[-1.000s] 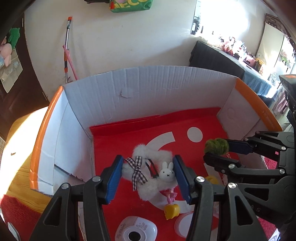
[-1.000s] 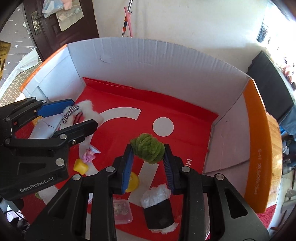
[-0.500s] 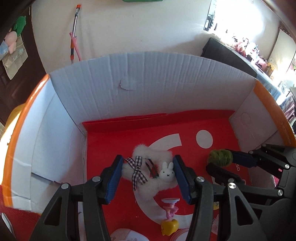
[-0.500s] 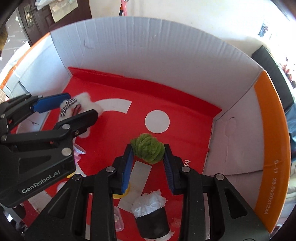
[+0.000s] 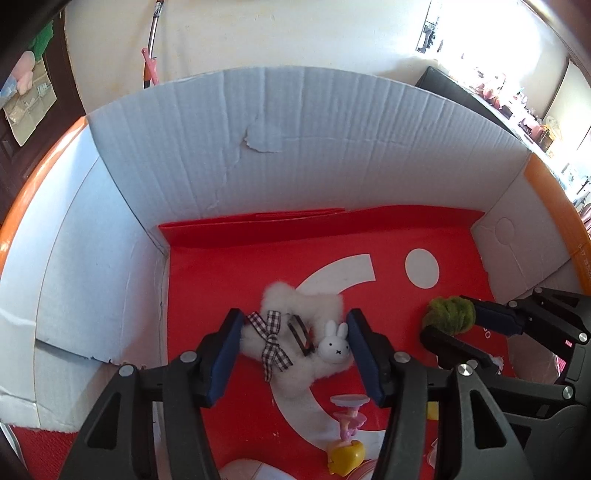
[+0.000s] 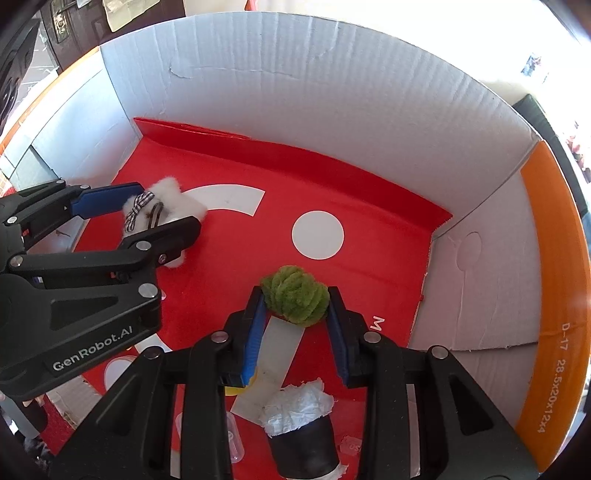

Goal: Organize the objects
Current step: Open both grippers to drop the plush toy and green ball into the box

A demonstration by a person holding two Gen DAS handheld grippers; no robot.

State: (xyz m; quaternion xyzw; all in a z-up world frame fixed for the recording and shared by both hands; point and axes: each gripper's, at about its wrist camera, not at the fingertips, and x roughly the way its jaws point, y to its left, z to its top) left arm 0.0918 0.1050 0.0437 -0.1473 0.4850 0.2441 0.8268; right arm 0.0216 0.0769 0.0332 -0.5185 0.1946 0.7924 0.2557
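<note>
L tongs [image 5: 293, 341] opening round fluffy toy [image 5: 295, 332], R tongs [image 5: 448, 326] gripping green pompom [image 5: 448, 315]

A: So what's the room like behind all that?

B: Plain cream wall [image 5: 295, 33] at the back, with a long-handled mop or broom [image 5: 150, 48] leaning on it, orange and pink bits on the handle. Dark wooden door [image 6: 74, 26] off to the left with paper or plastic stuff hung on it.

A: Any daylight?

B: Loads. A window [image 5: 491, 33] on the right is totally blown out, and below it there's a dark-covered table [image 5: 454, 90] cluttered with small things too blurry to make out.
</note>
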